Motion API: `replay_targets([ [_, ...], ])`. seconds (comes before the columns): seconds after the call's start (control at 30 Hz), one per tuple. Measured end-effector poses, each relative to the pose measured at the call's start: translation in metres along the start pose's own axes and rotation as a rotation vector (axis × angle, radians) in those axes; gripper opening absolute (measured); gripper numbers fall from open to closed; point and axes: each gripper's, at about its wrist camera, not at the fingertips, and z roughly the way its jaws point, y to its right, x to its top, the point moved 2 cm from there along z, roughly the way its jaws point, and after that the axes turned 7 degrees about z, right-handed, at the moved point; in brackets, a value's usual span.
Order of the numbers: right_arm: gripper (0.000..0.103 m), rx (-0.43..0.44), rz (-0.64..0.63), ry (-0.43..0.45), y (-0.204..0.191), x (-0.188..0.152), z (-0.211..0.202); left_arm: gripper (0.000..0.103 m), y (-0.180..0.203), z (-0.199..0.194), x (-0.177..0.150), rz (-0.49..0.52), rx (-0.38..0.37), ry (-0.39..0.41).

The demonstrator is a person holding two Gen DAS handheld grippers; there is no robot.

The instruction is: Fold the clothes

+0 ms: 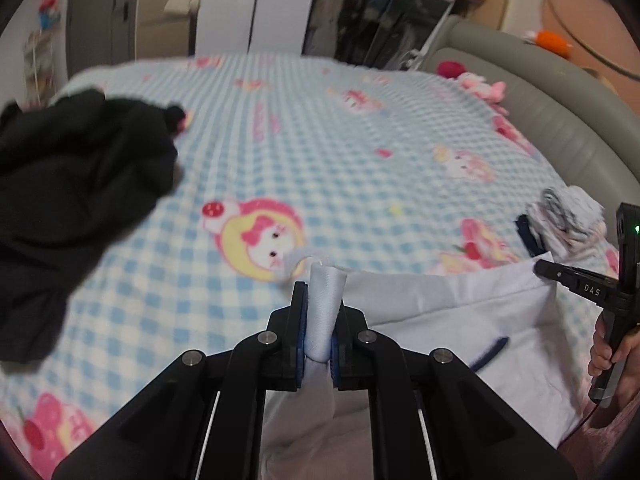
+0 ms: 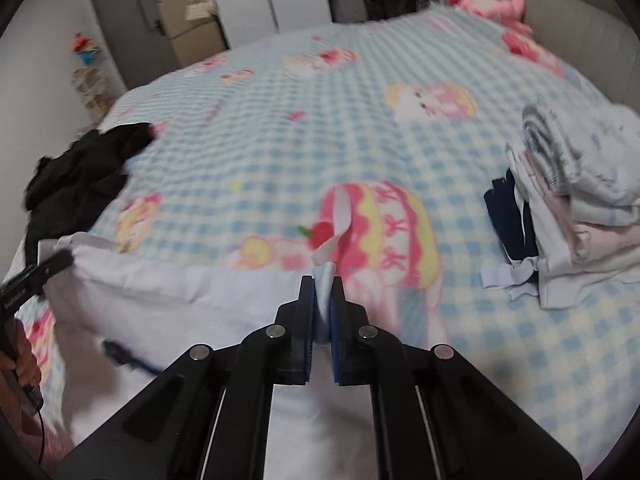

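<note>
The blue-and-white checked fleece blanket with pink cartoon prints (image 1: pixel 320 152) is serving as the working surface, covering the bed and carrying everything in view; no box, basket or other container is showing on it. A pale white, thin fabric garment (image 1: pixel 440 312) is lying across the near edge of that blanket and hanging off it toward the cameras, its upper hem stretching between the two tools. The left gripper (image 1: pixel 319 304) is pinching a bunched fold of this garment at one end of the hem, its blue pads pressing the cloth from both sides. The right gripper (image 2: pixel 323 300) is clamping the other end in the same way, with a small tuft of white cloth squeezed between its closed pads. In the left wrist view a hand (image 1: pixel 612 344) is wrapping around the black handle of the right tool at the blanket's near right corner. A crumpled black garment (image 1: pixel 72 184) is sitting on the left side of the blanket, well apart from the white one. A stack of folded light clothes, pale blue, striped and pink with a dark navy piece beneath (image 2: pixel 580 200), is resting on the blanket's right side, near the right gripper. Pink plush toys (image 2: pixel 492 0) are lying at the blanket's far right edge beside a grey padded bed frame (image 1: pixel 560 112). Both views are somewhat blurred.
</note>
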Motion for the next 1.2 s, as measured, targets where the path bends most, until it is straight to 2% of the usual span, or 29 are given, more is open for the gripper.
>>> replay_targets([
  [0.1,0.005,0.035,-0.02,0.027,-0.014,-0.019,-0.03,0.009,0.008,-0.038,-0.016,0.004,0.001,0.033],
  [0.27,0.005,0.038,-0.032,0.078,-0.008,-0.065,-0.081,0.009,0.019,-0.092,-0.061,0.048,0.024,0.054],
  [0.33,0.005,0.008,-0.044,0.074,-0.003,-0.087,-0.092,0.009,0.02,-0.101,-0.079,0.063,0.033,0.029],
  [0.47,0.005,-0.024,-0.061,-0.013,0.007,-0.124,-0.088,0.01,0.012,-0.094,-0.113,0.054,0.039,-0.07],
  [0.57,0.005,-0.056,-0.058,-0.076,0.014,-0.143,-0.08,0.013,0.016,-0.092,-0.131,0.077,0.058,-0.127],
  [0.6,0.006,-0.077,-0.059,-0.082,0.017,-0.147,-0.081,0.019,0.016,-0.094,-0.135,0.076,0.056,-0.14],
  [0.63,0.014,-0.094,-0.053,-0.085,0.021,-0.148,-0.084,0.033,0.014,-0.099,-0.139,0.063,0.059,-0.138],
  [0.7,0.026,-0.125,-0.035,-0.085,0.03,-0.152,-0.091,0.044,0.006,-0.112,-0.145,0.018,0.061,-0.115],
  [0.87,0.027,-0.121,0.01,0.009,0.039,-0.142,-0.128,0.044,-0.022,-0.141,-0.14,-0.134,-0.015,0.008],
  [0.97,0.032,-0.035,-0.043,0.07,0.013,-0.122,-0.135,0.044,-0.021,-0.127,-0.12,-0.142,-0.013,0.019],
  [1.0,0.039,-0.023,-0.068,0.079,0.001,-0.115,-0.128,0.044,-0.017,-0.12,-0.113,-0.131,-0.019,0.018],
  [1.03,0.042,-0.012,-0.093,0.086,-0.011,-0.109,-0.12,0.044,-0.011,-0.112,-0.11,-0.123,-0.031,0.0],
  [1.1,0.042,-0.009,-0.158,0.036,-0.037,-0.105,-0.094,0.044,0.0,-0.095,-0.106,-0.108,-0.057,-0.046],
  [1.2,0.042,0.017,-0.197,-0.033,-0.062,-0.109,-0.061,0.044,0.011,-0.078,-0.115,-0.091,-0.052,-0.121],
])
